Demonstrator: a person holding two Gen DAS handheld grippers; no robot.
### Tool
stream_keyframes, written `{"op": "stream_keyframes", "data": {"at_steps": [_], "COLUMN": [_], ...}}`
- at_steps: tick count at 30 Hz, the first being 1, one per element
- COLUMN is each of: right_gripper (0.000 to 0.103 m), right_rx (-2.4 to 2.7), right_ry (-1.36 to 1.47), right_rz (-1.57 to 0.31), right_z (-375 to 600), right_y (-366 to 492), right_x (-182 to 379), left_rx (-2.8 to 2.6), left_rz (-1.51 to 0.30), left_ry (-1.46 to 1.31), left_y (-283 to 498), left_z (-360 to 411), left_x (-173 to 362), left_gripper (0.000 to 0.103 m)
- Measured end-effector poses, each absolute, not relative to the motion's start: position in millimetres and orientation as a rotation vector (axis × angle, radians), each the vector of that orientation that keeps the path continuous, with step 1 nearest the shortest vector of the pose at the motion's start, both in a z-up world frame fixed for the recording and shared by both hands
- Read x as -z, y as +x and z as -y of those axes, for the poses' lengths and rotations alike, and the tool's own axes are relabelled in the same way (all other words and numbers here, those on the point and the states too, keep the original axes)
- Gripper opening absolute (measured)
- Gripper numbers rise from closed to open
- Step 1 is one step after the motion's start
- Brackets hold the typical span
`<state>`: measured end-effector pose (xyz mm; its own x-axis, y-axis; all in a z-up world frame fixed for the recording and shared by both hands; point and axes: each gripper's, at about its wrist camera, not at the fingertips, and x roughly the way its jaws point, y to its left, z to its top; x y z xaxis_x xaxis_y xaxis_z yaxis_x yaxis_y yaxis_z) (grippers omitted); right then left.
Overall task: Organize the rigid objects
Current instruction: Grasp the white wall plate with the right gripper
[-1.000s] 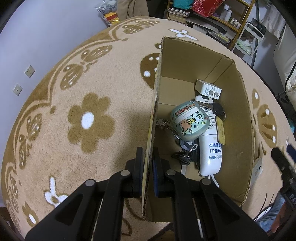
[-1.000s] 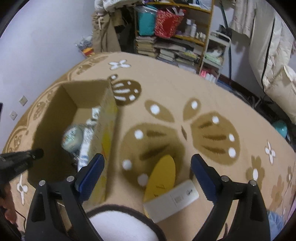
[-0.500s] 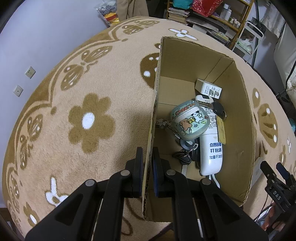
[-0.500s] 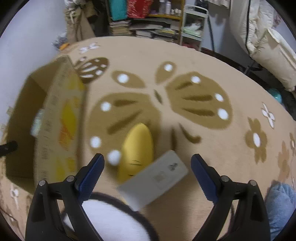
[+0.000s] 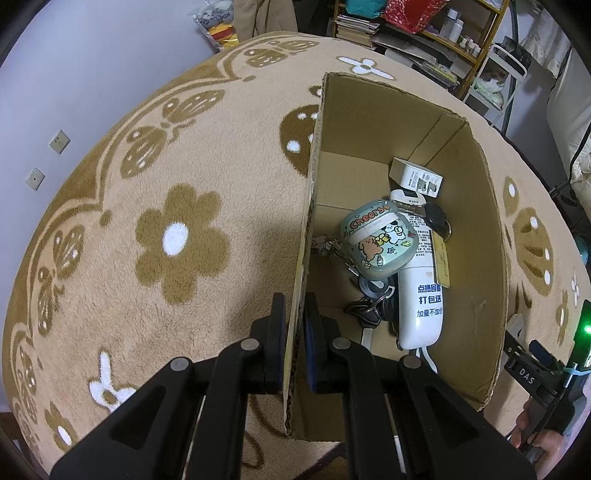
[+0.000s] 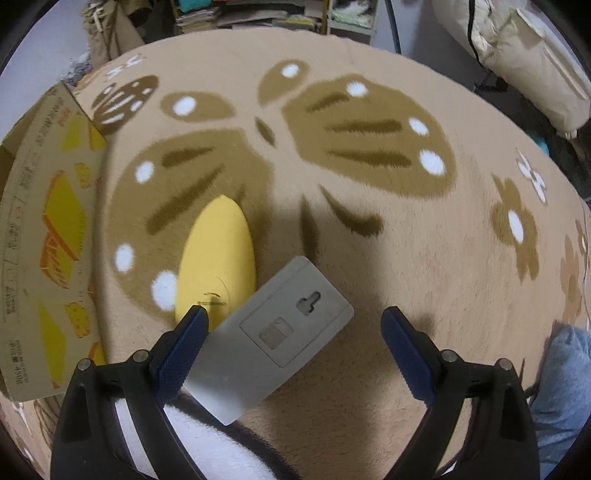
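Note:
My left gripper is shut on the left wall of an open cardboard box standing on the rug. Inside lie a green cartoon case, a long white device with blue print, a small white carton, keys and dark bits. My right gripper hangs open, pointing steeply down over a grey socket plate that lies flat between its fingers, untouched. A yellow oval object lies beside the plate, partly under its left corner. The box's printed outer side is at the left.
The beige rug with brown flowers and a butterfly pattern surrounds everything. A white furry patch sits under the right gripper. Blue cloth is at the right. Shelves and a cushion stand beyond the rug.
The right gripper has dropped and rolled toward the socket plate and yellow object, which now look larger and centred; the box slid to the view's left edge. The left gripper kept still.

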<state>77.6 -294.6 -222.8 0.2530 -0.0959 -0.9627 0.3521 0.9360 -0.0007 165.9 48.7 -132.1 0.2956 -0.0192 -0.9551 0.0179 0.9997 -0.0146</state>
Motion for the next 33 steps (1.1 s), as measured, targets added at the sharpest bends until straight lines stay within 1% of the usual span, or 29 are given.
{"op": "stream_keyframes", "data": {"at_steps": [3, 8, 10, 11, 12, 13, 15, 24, 33], "right_gripper": [0.099, 0.090, 0.077, 0.075, 0.071, 0.064, 0.056, 0.055, 0.055], "right_rx": [0.334, 0.332, 0.308, 0.302, 0.295, 0.291, 0.279, 0.294, 0.250], "right_ry": [0.272, 0.329, 0.363, 0.378, 0.389, 0.395, 0.401, 0.361, 0.348], "right_rz": [-1.309, -1.333, -1.324, -1.324, -1.316, -1.309, -1.292, -1.243, -1.153], "right_z": [298, 296, 296, 295, 295, 295, 295, 288, 283], "right_y": [76, 75, 75, 74, 74, 74, 75, 87, 95], "right_x": [228, 235, 235, 235, 235, 234, 233, 227, 206], "left_rx": [0.026, 0.024, 0.023, 0.022, 0.023, 0.023, 0.023, 0.027, 0.028], "left_rz": [-1.271, -1.270, -1.269, -1.269, -1.269, -1.269, -1.269, -1.273, -1.274], "left_ry": [-0.003, 0.006, 0.008, 0.008, 0.007, 0.007, 0.008, -0.001, -0.004], "left_y": [166, 166, 166, 166, 166, 166, 165, 165, 165], "left_z": [-49, -49, -49, -49, -49, -49, -48, -50, -51], "left_x": [132, 132, 132, 132, 132, 132, 132, 133, 132], "left_gripper": [0.010, 0.010, 0.010, 0.010, 0.010, 0.010, 0.010, 0.010, 0.010]}}
